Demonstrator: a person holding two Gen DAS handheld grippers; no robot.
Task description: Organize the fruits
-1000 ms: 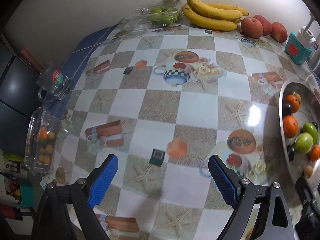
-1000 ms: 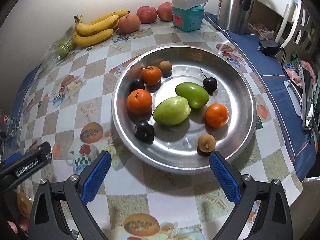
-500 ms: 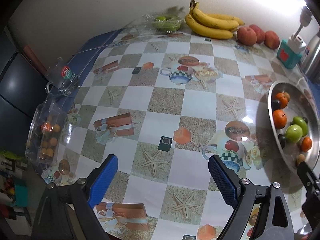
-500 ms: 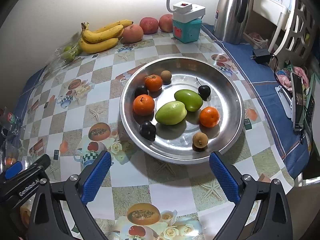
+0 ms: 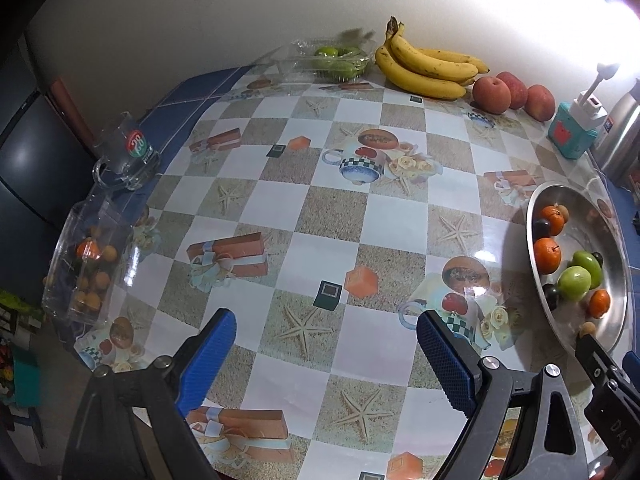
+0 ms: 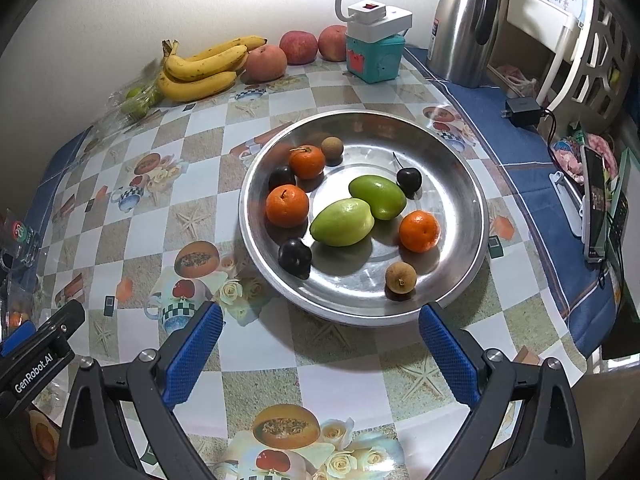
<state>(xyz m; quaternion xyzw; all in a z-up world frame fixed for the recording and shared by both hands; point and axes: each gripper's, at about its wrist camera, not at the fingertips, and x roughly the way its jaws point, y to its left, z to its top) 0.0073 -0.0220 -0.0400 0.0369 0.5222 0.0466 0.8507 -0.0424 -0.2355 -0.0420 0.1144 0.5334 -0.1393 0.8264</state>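
Observation:
A round steel dish (image 6: 460,168) (image 5: 616,312) holds three oranges (image 6: 287,205), two green mangoes (image 6: 342,222), dark plums (image 6: 295,258), a cherry (image 6: 409,179) and two small brown fruits (image 6: 400,277). My right gripper (image 6: 320,344) hovers open just short of the dish's near rim, nothing between its fingers. My left gripper (image 5: 326,354) hangs open above the patterned tablecloth, left of the dish, holding nothing. Bananas (image 5: 428,66) (image 6: 200,68) and three peaches (image 5: 492,94) (image 6: 264,64) lie along the back wall.
A clear box of green fruit (image 5: 332,58) sits by the bananas. At the table's left edge stand a clear tub of small orange fruits (image 5: 90,264) and a glass mug (image 5: 128,152). A teal box with a lamp (image 6: 374,54), a steel flask (image 6: 464,20) and a charger (image 6: 522,110) stand at back right.
Both views have pulled back and risen a little, so more of the table shows. The fruit has not moved and both grippers stay open.

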